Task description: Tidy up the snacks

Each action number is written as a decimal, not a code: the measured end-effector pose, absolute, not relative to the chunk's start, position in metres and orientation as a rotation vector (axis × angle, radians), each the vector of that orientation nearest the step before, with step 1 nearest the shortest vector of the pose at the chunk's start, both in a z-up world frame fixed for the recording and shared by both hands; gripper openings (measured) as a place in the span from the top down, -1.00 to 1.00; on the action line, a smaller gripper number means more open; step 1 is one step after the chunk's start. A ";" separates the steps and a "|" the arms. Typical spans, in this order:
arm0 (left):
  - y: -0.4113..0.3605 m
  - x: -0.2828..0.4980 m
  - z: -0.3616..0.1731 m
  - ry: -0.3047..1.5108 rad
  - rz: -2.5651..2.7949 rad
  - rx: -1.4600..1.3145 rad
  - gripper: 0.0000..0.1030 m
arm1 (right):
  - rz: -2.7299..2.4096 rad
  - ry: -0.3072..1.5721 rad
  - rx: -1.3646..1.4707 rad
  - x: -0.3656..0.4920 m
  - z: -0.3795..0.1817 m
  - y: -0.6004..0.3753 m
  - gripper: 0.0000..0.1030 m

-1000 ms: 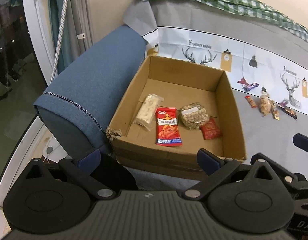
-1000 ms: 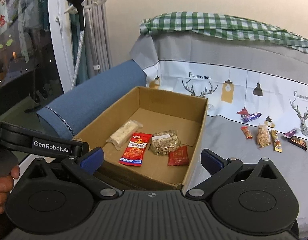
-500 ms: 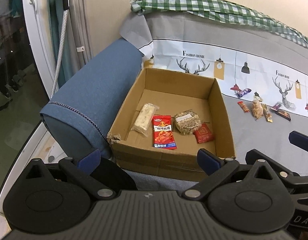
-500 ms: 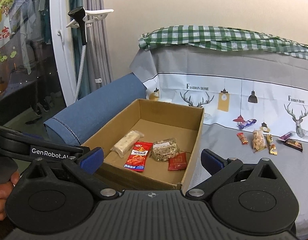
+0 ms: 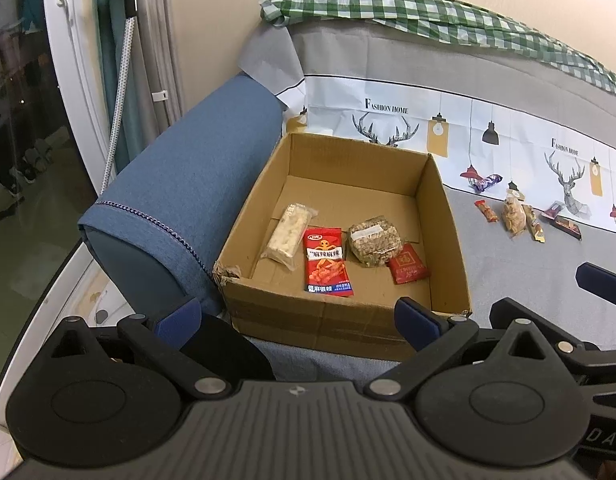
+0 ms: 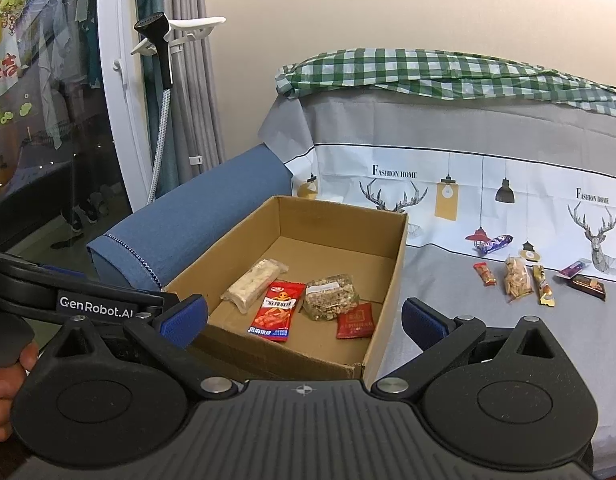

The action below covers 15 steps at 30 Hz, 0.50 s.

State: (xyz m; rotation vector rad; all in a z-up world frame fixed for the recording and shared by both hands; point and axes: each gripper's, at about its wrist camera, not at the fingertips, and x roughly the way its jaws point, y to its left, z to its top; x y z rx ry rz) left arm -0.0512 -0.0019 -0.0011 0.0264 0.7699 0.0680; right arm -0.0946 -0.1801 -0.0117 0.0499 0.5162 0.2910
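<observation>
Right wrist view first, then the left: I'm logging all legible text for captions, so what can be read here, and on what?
"GenRobot.AI": left gripper body, seen from the right wrist.
"FASHION HOME": printed sofa cover, twice.
"DAS", cut off: right gripper body, seen from the left wrist.
Large red packet: Chinese characters, too blurred to read.
Small red packet and loose snacks: print too small.
</observation>
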 end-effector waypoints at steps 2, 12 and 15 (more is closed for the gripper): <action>-0.003 -0.051 -0.002 0.775 0.067 0.028 -0.99 | 0.291 0.518 0.051 -0.094 -0.012 -0.180 -0.98; -0.007 -0.046 -0.006 0.788 0.067 0.046 -0.99 | 0.287 0.534 0.070 -0.089 -0.018 -0.185 -0.98; -0.009 -0.044 -0.007 0.794 0.066 0.055 -0.99 | 0.287 0.539 0.077 -0.088 -0.019 -0.186 -0.98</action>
